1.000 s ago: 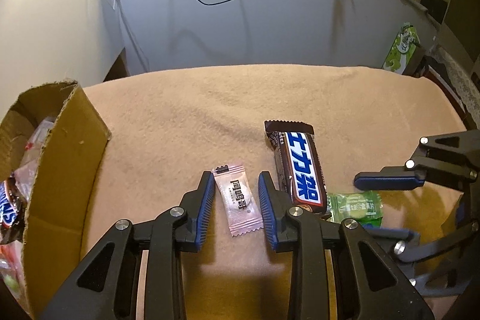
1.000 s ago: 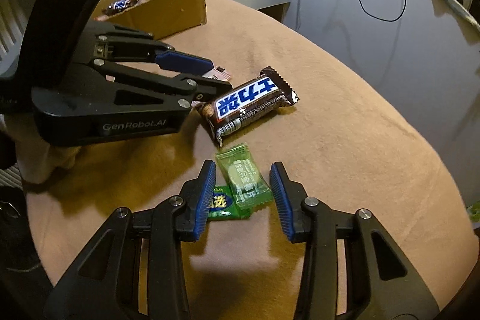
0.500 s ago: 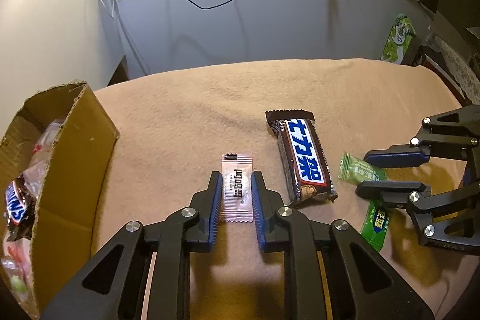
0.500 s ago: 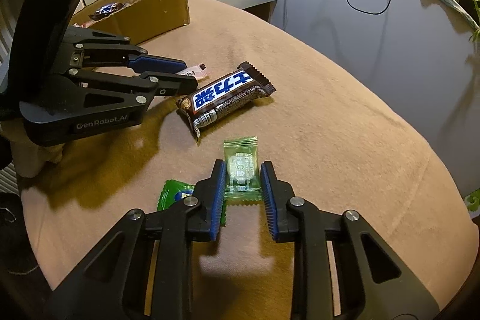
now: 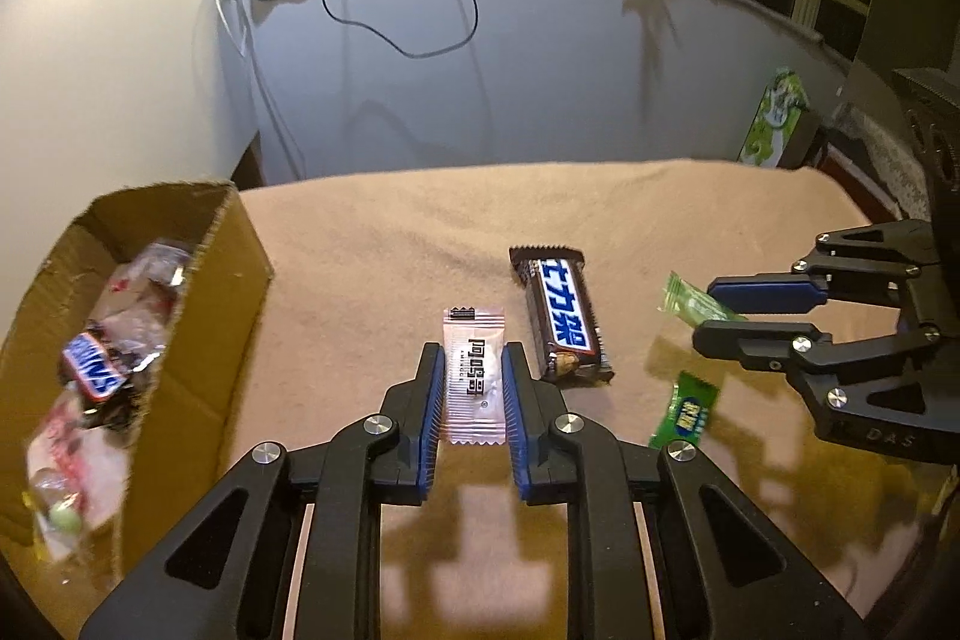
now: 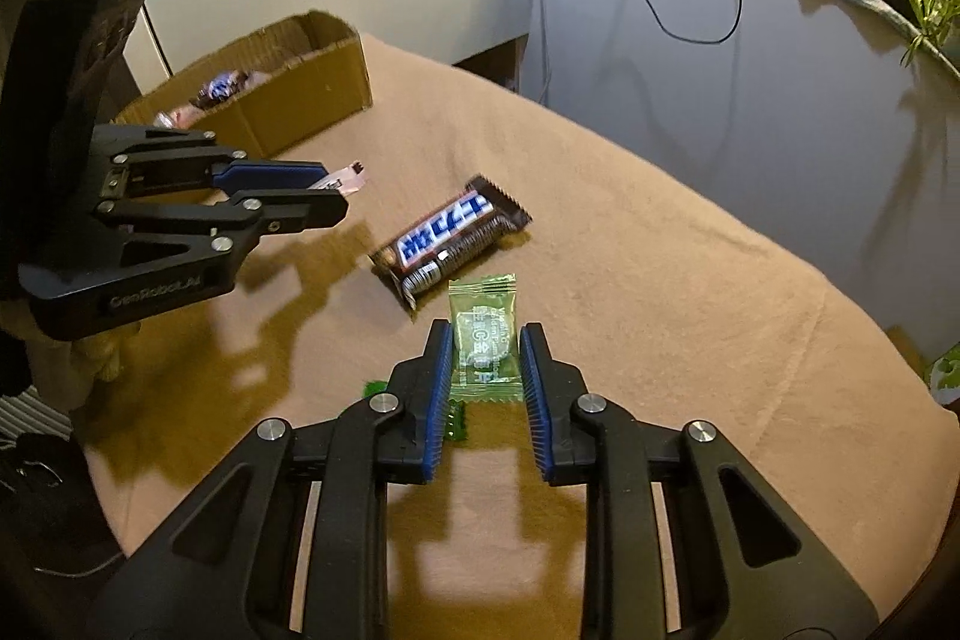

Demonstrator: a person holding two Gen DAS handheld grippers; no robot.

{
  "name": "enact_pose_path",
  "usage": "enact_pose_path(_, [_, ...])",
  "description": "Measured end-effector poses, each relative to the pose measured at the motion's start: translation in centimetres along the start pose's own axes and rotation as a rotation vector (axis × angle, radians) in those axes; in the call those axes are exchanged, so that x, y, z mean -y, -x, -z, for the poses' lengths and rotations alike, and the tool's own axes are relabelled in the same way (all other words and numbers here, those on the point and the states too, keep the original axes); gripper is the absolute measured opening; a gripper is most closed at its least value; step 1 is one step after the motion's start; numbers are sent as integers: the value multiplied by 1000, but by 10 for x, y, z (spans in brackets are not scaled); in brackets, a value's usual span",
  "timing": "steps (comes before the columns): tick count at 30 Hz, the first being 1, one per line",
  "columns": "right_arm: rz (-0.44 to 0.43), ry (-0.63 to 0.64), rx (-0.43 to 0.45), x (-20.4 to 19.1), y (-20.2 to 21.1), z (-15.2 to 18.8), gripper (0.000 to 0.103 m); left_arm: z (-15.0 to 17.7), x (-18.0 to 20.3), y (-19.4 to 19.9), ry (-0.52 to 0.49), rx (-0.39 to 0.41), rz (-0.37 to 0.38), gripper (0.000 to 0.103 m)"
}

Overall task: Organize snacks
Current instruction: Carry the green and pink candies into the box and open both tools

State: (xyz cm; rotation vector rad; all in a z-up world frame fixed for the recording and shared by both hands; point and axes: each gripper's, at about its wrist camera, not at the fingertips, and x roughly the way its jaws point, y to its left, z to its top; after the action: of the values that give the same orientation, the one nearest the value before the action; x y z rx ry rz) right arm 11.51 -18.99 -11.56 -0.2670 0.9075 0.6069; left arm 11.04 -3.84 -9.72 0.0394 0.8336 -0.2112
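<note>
My left gripper [image 5: 474,358] is shut on a pale pink candy packet [image 5: 474,376], lifted a little above the tan cloth; its shadow falls below. From the right wrist view the left gripper [image 6: 336,196] shows the pink packet [image 6: 348,177] sticking out of its tips. My right gripper [image 6: 485,337] is shut on a clear green candy packet [image 6: 483,334], also off the cloth. In the left wrist view the right gripper [image 5: 708,313] holds that green packet [image 5: 690,304]. A brown chocolate bar [image 5: 561,319] with blue lettering lies between the two grippers.
An open cardboard box [image 5: 234,292] with several wrapped snacks stands at the left edge of the cloth-covered table [image 5: 390,244]. A second green packet [image 5: 687,409] lies flat under the right gripper. A grey partition with a dangling black cable rises behind.
Both grippers went from open around their packets to shut on them. Both then rose, lifting the pink and the green packet off the cloth.
</note>
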Motion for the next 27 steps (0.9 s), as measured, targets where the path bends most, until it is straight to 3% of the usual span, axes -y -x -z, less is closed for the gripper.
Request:
enact_pose_path(11, [-22, 17, 79, -32, 30, -32, 24, 9, -27, 55, 47, 91, -12, 18])
enact_pose_path(27, [-120, 88, 134, -109, 21, -94, 24, 36, -90, 112, 139, 165, -97, 18])
